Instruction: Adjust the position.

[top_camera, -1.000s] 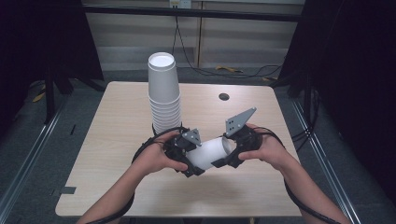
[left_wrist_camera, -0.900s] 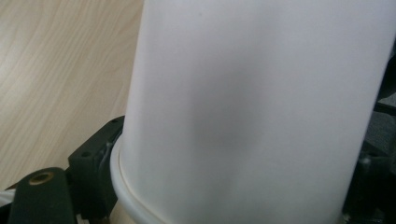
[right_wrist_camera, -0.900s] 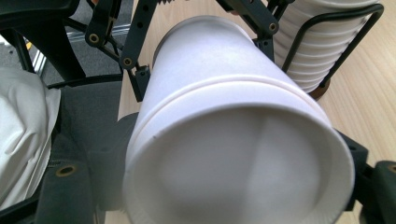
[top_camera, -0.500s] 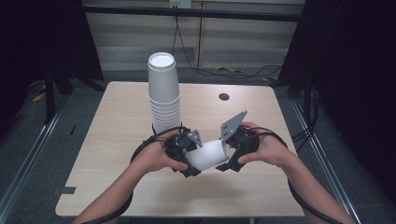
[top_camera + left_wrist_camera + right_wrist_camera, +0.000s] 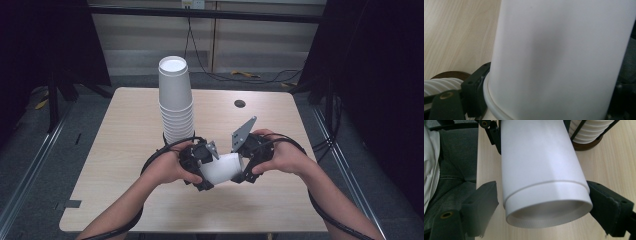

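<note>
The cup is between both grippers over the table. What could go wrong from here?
1. The right gripper's jaws have just been opening and stand loose around the cup's base, so the left gripper alone seems to carry it; it may sag or slip.
2. The tall stack of cups stands just behind the left hand; a swing back could topple it.

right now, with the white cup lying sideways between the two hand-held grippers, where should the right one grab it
Probably across the base end of the white paper cup, just behind the recessed bottom ring. That end points at the right hand-held gripper, whose jaws straddle it with a gap on one side. Come in along the cup's axis; the left hand-held gripper has the rim end.
</note>
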`<state>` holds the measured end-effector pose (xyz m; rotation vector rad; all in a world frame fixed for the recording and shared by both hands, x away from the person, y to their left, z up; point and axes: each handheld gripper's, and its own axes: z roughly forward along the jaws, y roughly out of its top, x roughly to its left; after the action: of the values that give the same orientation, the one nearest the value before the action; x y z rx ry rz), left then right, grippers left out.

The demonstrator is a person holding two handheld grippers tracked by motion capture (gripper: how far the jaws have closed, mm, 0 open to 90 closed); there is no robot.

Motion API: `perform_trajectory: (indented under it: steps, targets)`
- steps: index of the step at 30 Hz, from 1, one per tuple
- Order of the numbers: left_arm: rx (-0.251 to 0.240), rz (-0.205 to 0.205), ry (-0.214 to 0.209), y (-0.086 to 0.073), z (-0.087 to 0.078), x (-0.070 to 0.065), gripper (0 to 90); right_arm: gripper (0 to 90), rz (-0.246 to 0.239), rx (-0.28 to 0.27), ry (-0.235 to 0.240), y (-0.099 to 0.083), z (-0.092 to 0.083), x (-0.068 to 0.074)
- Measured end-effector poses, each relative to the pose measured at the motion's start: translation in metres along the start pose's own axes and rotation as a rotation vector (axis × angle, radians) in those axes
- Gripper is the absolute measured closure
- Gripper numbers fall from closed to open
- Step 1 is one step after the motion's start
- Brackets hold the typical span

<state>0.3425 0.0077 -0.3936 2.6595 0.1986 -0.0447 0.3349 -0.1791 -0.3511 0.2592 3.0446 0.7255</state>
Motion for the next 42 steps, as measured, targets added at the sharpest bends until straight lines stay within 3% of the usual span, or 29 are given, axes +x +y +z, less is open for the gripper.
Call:
perform_trajectory:
  steps: [16,21,33,34,36,37,38,39,42]
  targets:
    - [0.031,0.004,-0.001,0.005,0.004,-0.002,14.1,13.6,0.024,0.08,0.027,0.008,0.007,-0.001]
    - [-0.004,-0.053,0.002,0.004,0.009,-0.007,14.1,13.9,0.015,0.096,0.029,0.011,0.01,-0.001]
    - [0.012,-0.03,-0.004,0.004,0.008,-0.007,14.1,18.0,-0.023,0.136,0.033,0.014,0.015,0.0]
    - [-0.006,-0.045,-0.001,0.004,0.009,-0.008,14.0,18.1,-0.02,0.135,0.032,0.014,0.015,0.0]
    - [0.003,-0.05,-0.017,0.005,0.009,-0.009,14.0,19.6,-0.031,0.135,0.036,0.015,0.016,0.0]
    - [-0.026,-0.102,-0.033,0.004,0.012,-0.013,14.0,20.6,-0.02,0.15,0.038,0.015,0.016,0.001]
    - [0.022,-0.002,0.01,0.006,0.008,-0.006,14.1,22.7,-0.025,0.147,0.032,0.015,0.017,0.001]
    - [0.04,0.018,-0.01,0.006,0.007,-0.005,14.1,23.4,-0.029,0.147,0.048,0.015,0.018,0.001]
    - [0.019,-0.018,-0.012,0.005,0.009,-0.008,14.4,24.6,-0.036,0.167,0.038,0.014,0.02,0.002]
